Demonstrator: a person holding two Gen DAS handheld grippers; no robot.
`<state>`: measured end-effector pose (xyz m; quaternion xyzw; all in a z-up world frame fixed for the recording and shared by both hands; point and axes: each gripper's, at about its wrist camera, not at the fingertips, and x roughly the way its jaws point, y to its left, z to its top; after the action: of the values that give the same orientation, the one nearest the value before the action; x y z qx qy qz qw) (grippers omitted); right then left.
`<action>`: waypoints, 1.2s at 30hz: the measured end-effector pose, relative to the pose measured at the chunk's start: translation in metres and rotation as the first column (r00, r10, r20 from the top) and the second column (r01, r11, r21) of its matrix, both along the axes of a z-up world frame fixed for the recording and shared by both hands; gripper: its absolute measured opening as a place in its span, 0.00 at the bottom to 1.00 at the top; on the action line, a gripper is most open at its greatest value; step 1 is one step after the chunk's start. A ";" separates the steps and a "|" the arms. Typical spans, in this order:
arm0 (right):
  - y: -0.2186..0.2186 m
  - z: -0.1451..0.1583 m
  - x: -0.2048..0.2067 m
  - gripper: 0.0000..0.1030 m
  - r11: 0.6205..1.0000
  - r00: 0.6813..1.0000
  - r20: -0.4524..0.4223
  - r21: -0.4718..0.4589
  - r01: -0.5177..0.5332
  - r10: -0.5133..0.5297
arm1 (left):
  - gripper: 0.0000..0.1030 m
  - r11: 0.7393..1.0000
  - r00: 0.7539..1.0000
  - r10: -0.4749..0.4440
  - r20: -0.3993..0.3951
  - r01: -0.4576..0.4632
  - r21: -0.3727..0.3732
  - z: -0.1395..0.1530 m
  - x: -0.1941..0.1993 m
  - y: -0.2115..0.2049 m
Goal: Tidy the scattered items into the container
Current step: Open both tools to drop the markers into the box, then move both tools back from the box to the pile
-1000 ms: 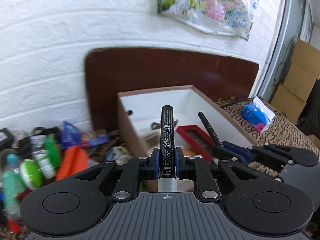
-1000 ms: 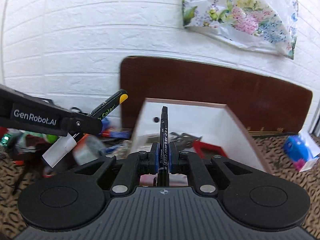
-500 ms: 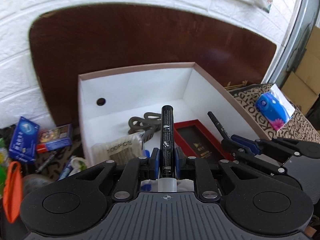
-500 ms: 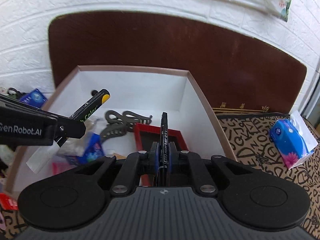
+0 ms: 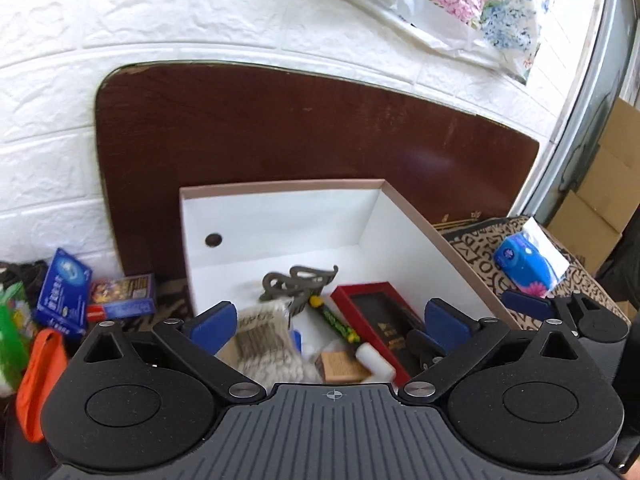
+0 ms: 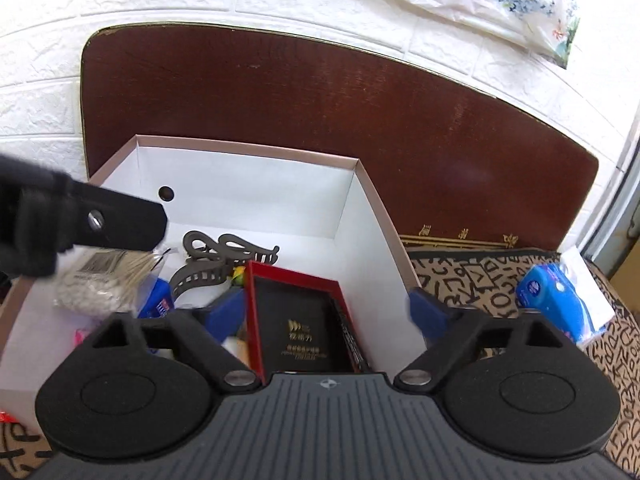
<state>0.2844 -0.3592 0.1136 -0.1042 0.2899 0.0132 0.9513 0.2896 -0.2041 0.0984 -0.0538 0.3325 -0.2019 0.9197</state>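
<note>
Both tongs were opening wide over the white box [image 5: 404, 220], and nothing sat between their pads. The left tongs [image 5: 330, 322] hung nearest the loose things still outside: a blue packet [image 5: 62, 294] and a small flat box [image 5: 122, 296] at the lower left of the frame, well apart from the container. The right tongs [image 6: 328, 312] were over the box's right half. Inside lay a hair claw [image 6: 224, 258], a red case [image 6: 298, 320], a bag of cotton swabs [image 5: 262, 336] and a marker [image 5: 340, 326] pointing up-left.

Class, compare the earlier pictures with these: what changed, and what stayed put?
Both jaws are opening: the left gripper has released its yellow-capped marker into the white box; the right gripper no longer holds its marker. Red case and hair claw stayed.
</note>
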 end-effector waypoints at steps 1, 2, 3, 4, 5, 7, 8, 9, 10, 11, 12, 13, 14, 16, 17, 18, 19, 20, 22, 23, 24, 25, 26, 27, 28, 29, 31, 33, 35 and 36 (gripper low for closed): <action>0.002 0.002 -0.005 0.96 1.000 1.000 0.002 0.001 -0.013 0.013 | 1.00 1.000 1.000 0.000 -0.002 0.000 0.009 0.000 -0.003 0.002; 0.004 0.003 -0.010 0.96 1.000 1.000 0.000 0.000 -0.024 0.024 | 1.00 1.000 1.000 0.000 -0.002 0.000 0.021 0.000 -0.007 0.004; 0.008 0.006 -0.013 0.97 0.999 0.999 0.000 -0.003 -0.034 0.034 | 1.00 0.999 1.000 -0.001 0.001 0.001 0.032 -0.001 -0.010 0.006; 0.011 0.008 -0.017 0.97 0.999 0.999 0.002 -0.009 -0.042 0.042 | 1.00 0.999 1.000 -0.001 0.004 0.000 0.039 -0.001 -0.014 0.008; 0.015 0.010 -0.020 0.98 0.999 0.999 0.002 -0.016 -0.051 0.051 | 1.00 0.999 1.000 -0.002 0.004 0.002 0.041 -0.001 -0.017 0.010; 0.022 0.014 -0.028 0.98 0.997 0.998 0.002 -0.030 -0.068 0.068 | 1.00 0.999 1.000 -0.009 -0.003 0.009 0.039 0.001 -0.024 0.015; 0.025 0.016 -0.030 0.98 0.997 0.997 0.002 -0.037 -0.074 0.074 | 1.00 0.999 1.000 -0.011 -0.005 0.011 0.037 0.001 -0.027 0.017; 0.029 0.018 -0.032 0.98 0.996 0.997 0.002 -0.044 -0.080 0.080 | 1.00 0.999 1.000 -0.012 -0.005 0.012 0.037 0.001 -0.030 0.020; 0.032 0.019 -0.035 0.99 0.995 0.996 0.002 -0.049 -0.086 0.087 | 1.00 0.999 1.000 -0.012 -0.004 0.012 0.037 0.002 -0.034 0.023; 0.034 0.021 -0.038 0.99 0.994 0.996 0.004 -0.052 -0.092 0.092 | 1.00 0.999 1.000 -0.011 -0.001 0.011 0.040 0.003 -0.037 0.025; 0.037 0.022 -0.041 0.99 0.994 0.995 0.005 -0.054 -0.097 0.098 | 1.00 0.999 1.000 -0.010 -0.001 0.010 0.044 0.003 -0.041 0.029; 0.040 0.024 -0.044 0.99 0.993 0.995 0.005 -0.054 -0.102 0.103 | 1.00 0.999 1.000 -0.011 -0.002 0.011 0.050 0.003 -0.044 0.031; 0.043 0.025 -0.047 0.99 0.993 0.994 0.006 -0.051 -0.105 0.106 | 1.00 0.998 1.000 -0.013 -0.002 0.013 0.055 0.003 -0.048 0.034; 0.048 0.028 -0.052 0.99 0.993 0.994 0.003 -0.045 -0.110 0.110 | 1.00 0.998 1.000 -0.005 0.014 0.004 0.058 0.005 -0.058 0.042; 0.051 0.030 -0.055 0.99 0.992 0.993 0.004 -0.045 -0.115 0.115 | 1.00 0.998 1.000 -0.005 0.024 0.003 0.060 0.006 -0.063 0.046; 0.055 0.031 -0.059 0.99 0.992 0.993 0.007 -0.046 -0.120 0.120 | 1.00 0.998 0.999 -0.007 0.036 0.004 0.061 0.007 -0.069 0.051; 0.058 0.032 -0.064 0.99 0.991 0.992 0.012 -0.046 -0.125 0.125 | 1.00 0.998 0.999 -0.007 0.047 0.004 0.062 0.008 -0.076 0.056; 0.062 0.033 -0.069 0.99 0.991 0.991 0.015 -0.046 -0.129 0.130 | 1.00 0.998 0.998 -0.005 0.056 0.001 0.060 0.008 -0.083 0.061; 0.071 0.034 -0.082 0.99 0.990 0.990 0.028 -0.043 -0.137 0.139 | 1.00 0.999 0.997 0.009 0.071 -0.012 0.046 0.007 -0.100 0.075; 0.076 0.034 -0.091 0.99 0.988 0.988 0.036 -0.039 -0.146 0.148 | 1.00 0.999 0.997 0.017 0.075 -0.020 0.041 0.005 -0.109 0.082; 0.081 0.033 -0.099 0.99 0.987 0.986 0.045 -0.030 -0.159 0.160 | 1.00 0.999 0.997 0.026 0.076 -0.029 0.036 0.003 -0.117 0.089; 0.086 0.032 -0.107 0.99 0.986 0.984 0.048 -0.020 -0.168 0.169 | 1.00 0.999 0.997 0.034 0.074 -0.036 0.028 0.000 -0.126 0.097; 0.092 0.030 -0.115 0.99 0.984 0.982 0.050 -0.007 -0.181 0.181 | 1.00 0.999 0.997 0.038 0.073 -0.039 0.017 -0.003 -0.135 0.104; 0.098 0.027 -0.124 0.99 0.980 0.979 0.052 0.012 -0.198 0.197 | 1.00 0.999 0.996 0.044 0.071 -0.045 0.011 -0.006 -0.144 0.110; 0.104 0.025 -0.131 0.99 0.978 0.977 0.056 0.027 -0.209 0.207 | 1.00 0.999 0.996 0.053 0.069 -0.053 0.006 -0.010 -0.153 0.117; 0.111 0.021 -0.141 0.99 0.974 0.973 0.060 0.041 -0.224 0.221 | 1.00 0.998 0.996 0.059 0.068 -0.059 -0.002 -0.013 -0.162 0.124; 0.124 0.014 -0.157 1.00 0.966 0.966 0.068 0.062 -0.253 0.249 | 1.00 0.997 0.996 0.070 0.053 -0.069 -0.021 -0.021 -0.179 0.138; 0.137 0.006 -0.170 1.00 0.956 0.959 0.065 0.084 -0.281 0.276 | 1.00 0.996 0.995 0.087 0.049 -0.086 -0.027 -0.029 -0.195 0.149; 0.150 -0.004 -0.182 1.00 0.946 0.953 0.052 0.108 -0.304 0.300 | 1.00 0.995 0.993 0.103 0.048 -0.102 -0.022 -0.038 -0.209 0.160; 0.157 -0.009 -0.187 1.00 0.942 0.950 0.044 0.121 -0.314 0.310 | 1.00 0.994 0.993 0.108 0.046 -0.107 -0.015 -0.042 -0.216 0.164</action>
<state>0.0970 -0.2025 0.1046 -0.0885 0.2569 0.1807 0.9452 0.0740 -0.0397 0.0560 -0.0728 0.3064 -0.1552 0.9363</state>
